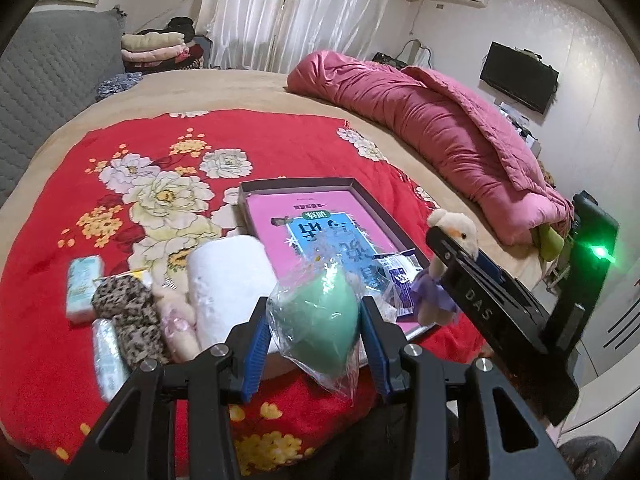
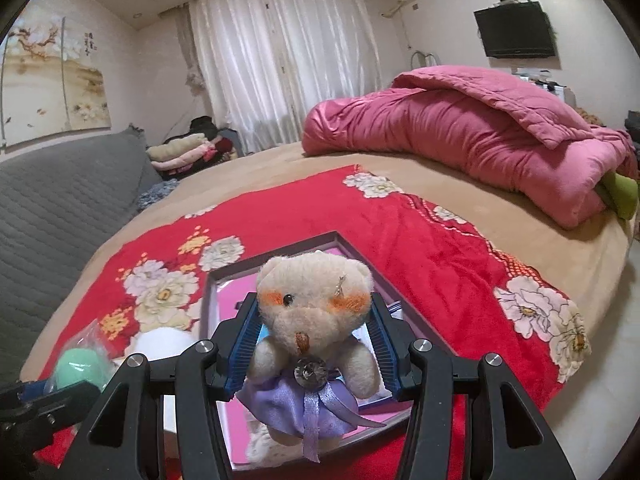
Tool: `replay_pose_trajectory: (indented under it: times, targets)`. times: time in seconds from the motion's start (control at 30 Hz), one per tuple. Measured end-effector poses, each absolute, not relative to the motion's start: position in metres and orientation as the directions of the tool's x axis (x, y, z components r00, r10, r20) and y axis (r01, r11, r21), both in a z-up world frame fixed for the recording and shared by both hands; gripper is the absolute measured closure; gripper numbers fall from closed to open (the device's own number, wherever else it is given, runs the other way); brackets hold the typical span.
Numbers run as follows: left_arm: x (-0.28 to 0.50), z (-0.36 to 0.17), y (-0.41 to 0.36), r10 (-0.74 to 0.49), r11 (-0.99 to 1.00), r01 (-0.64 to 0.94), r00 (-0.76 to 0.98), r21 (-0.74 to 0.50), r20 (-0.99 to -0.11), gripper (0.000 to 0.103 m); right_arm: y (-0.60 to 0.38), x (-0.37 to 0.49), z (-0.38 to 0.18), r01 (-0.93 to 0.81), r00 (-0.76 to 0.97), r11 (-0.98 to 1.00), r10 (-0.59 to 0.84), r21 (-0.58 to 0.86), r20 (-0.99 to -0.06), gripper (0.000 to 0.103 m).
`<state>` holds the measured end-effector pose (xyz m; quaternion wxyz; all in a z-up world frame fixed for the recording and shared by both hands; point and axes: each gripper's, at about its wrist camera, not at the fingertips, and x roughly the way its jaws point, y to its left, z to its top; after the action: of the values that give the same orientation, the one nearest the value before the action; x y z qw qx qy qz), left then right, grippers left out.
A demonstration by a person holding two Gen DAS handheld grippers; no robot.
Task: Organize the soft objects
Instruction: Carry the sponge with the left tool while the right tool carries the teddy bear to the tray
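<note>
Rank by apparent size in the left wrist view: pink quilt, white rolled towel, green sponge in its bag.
1. pink quilt
2. white rolled towel and green sponge: alike; the sponge sits nearer the camera, so unranked.

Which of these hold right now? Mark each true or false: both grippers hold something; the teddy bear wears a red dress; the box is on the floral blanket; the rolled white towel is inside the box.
1. Both grippers hold something. True: left gripper holds the bagged green sponge, right gripper the teddy bear.
2. The bear's dress is red. False: purple.
3. The box is on the floral blanket. True.
4. The white towel is inside the box. False: beside it.
</note>
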<state>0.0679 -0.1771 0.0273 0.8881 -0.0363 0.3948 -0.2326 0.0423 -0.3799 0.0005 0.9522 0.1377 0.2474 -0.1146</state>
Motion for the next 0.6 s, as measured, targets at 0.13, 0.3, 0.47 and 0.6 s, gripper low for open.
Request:
replay_pose_trajectory:
  times: [0.13, 0.3, 0.47, 0.6]
  targets:
    - [0.079, 0.024, -0.193, -0.443, 0.886, 0.398, 0.569, -0.24, -0.693, 0.059, -0.389, 0.041, -0.001, 0.316, 0.847, 0.928, -0.181, 0.198, -0.5, 0.049]
    - [0.097, 0.012, -0.217, -0.452, 0.877, 0.414, 0.534, -0.246, -0.714, 0.059, -0.401, 0.039, -0.005, 0.352, 0.838, 0.915, -0.215, 0.197, -0.501, 0.049]
    - [0.111, -0.006, -0.241, -0.458, 0.866, 0.435, 0.491, -0.248, -0.741, 0.059, -0.413, 0.04, -0.01, 0.385, 0.825, 0.902, -0.241, 0.196, -0.511, 0.049]
    - [0.118, -0.019, -0.255, -0.462, 0.858, 0.447, 0.459, -0.252, -0.759, 0.059, -0.423, 0.041, -0.016, 0.411, 0.812, 0.889, -0.255, 0.203, -0.525, 0.049]
